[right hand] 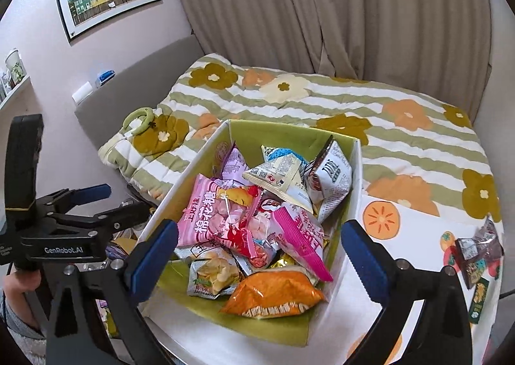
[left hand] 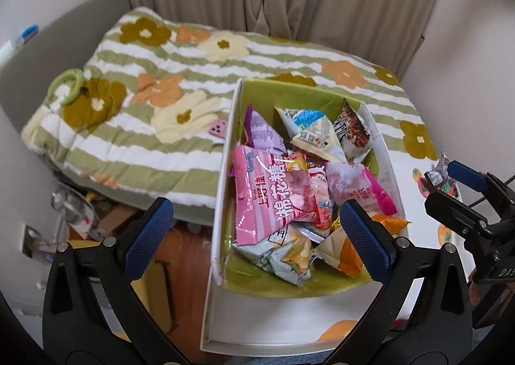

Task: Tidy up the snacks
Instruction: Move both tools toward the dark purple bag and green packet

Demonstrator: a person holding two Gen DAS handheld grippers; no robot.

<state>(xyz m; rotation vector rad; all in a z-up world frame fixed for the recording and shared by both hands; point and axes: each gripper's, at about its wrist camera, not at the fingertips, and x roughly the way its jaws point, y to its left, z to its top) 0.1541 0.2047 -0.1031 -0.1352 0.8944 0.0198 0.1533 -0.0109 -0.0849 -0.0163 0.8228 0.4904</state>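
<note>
While both grippers, left [left hand: 254, 236] & right [right hand: 259, 252], hang wide open & empty above the box [right hand: 355, 172], next grab the dark packet [right hand: 479, 246] right of it.

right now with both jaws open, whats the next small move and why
Probably swing the right hand-held gripper toward the dark snack packet lying on the tablecloth right of the box. It looks like the only snack outside the box, the other packets are piled inside, and the gripper is open and empty. The left hand-held gripper is open over the box.
</note>
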